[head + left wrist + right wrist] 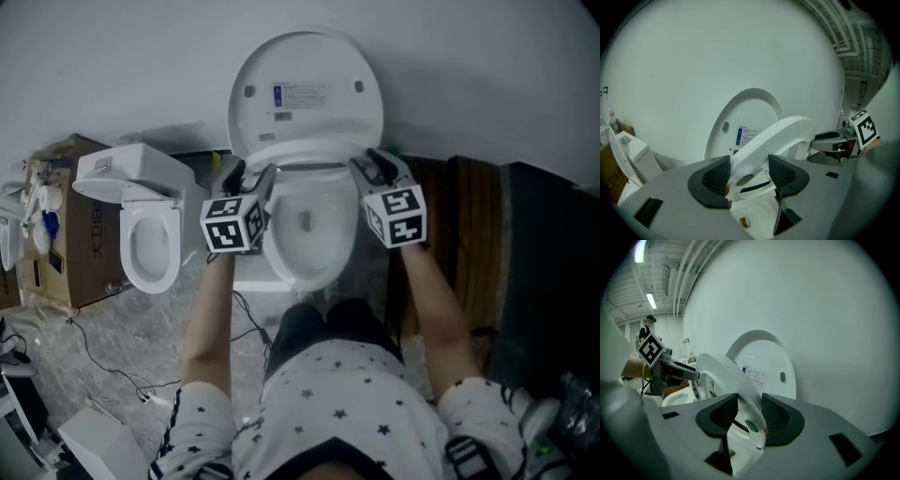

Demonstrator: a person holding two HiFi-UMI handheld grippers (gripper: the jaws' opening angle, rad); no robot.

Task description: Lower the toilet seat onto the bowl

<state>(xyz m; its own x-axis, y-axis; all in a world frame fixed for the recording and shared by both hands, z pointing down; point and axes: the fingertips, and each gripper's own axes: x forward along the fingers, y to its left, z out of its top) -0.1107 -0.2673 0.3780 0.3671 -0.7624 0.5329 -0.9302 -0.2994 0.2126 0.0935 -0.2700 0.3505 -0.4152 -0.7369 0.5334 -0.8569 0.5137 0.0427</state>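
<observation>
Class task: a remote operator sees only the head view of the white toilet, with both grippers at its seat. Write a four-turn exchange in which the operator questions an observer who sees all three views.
Operator: Does the left gripper actually hold the seat?
Observer: Yes. The left gripper view shows the rim of the white plastic toilet seat clamped between its black ribbed pads.
Operator: And the right gripper?
Observer: The right gripper view shows it clamped on the opposite side of the same seat.
</observation>
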